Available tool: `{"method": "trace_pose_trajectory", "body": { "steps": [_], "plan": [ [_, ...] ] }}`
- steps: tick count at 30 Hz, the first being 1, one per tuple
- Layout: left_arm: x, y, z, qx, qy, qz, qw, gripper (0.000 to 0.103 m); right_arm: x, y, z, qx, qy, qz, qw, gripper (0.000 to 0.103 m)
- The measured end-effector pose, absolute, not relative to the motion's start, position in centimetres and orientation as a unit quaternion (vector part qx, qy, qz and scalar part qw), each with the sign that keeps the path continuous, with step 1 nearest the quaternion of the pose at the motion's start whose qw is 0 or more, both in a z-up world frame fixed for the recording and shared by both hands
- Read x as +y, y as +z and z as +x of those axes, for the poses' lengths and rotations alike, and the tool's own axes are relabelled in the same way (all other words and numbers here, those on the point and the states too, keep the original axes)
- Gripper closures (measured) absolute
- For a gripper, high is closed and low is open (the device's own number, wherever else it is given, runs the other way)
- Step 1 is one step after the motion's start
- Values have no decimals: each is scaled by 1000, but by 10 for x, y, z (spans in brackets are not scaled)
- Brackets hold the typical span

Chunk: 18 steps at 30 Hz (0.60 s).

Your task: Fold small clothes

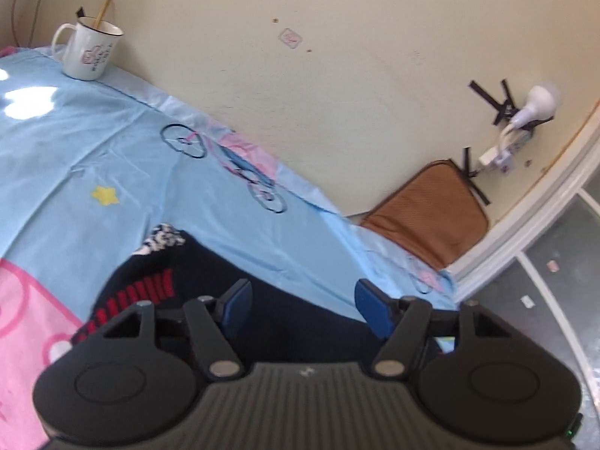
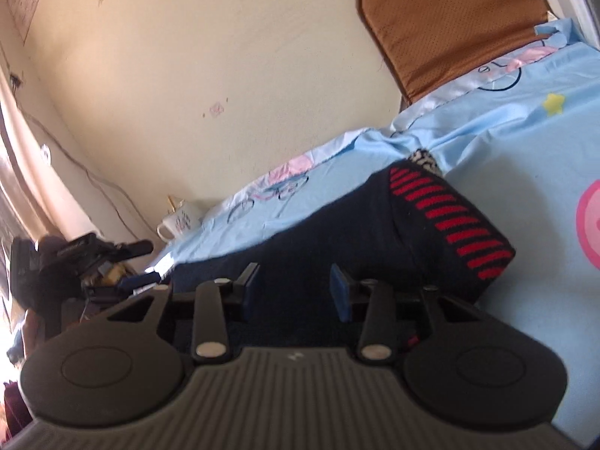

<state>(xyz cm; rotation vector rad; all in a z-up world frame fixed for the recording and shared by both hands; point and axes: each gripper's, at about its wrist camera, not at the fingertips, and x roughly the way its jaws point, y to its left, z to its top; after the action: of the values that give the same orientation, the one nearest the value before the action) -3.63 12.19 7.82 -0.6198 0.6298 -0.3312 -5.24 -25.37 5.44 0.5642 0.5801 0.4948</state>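
A dark navy garment [image 1: 210,262] with a red striped band [image 1: 142,292] and a black-and-white patterned bit [image 1: 165,240] lies folded on the light blue cartoon bedsheet [image 1: 93,131]. My left gripper [image 1: 303,296] hovers over its near edge, blue pads wide apart with nothing pinched between them. In the right wrist view the same garment [image 2: 337,225] shows its red stripes [image 2: 450,221] along the right fold. My right gripper [image 2: 294,288] stands over the garment's near side with a gap between its pads, and only the cloth below shows through that gap.
A white mug [image 1: 88,50] with a stick in it stands on the sheet by the wall. A brown cushion [image 1: 431,213] leans on the wall at the bed's corner. A taped white lamp [image 1: 540,101] hangs on the wall. Dark clutter [image 2: 75,258] sits beyond the bed's left end.
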Motion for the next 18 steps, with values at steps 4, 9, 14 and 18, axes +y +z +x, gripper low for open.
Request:
{"method": "trace_pose_trajectory", "body": {
  "steps": [4, 9, 14, 18],
  "plan": [
    [99, 96, -41, 295, -134, -229, 918, 38, -256, 94, -46, 228, 254, 390, 855, 51],
    [86, 79, -38, 335, -125, -205, 911, 33, -232, 166, -54, 165, 409, 515, 735, 32],
    [91, 60, -38, 365, -105, -204, 902, 33, -192, 237, -69, 131, 536, 506, 662, 26],
    [102, 60, -41, 360, -85, -214, 904, 30, -163, 268, -73, 158, 591, 460, 643, 26]
  ]
}}
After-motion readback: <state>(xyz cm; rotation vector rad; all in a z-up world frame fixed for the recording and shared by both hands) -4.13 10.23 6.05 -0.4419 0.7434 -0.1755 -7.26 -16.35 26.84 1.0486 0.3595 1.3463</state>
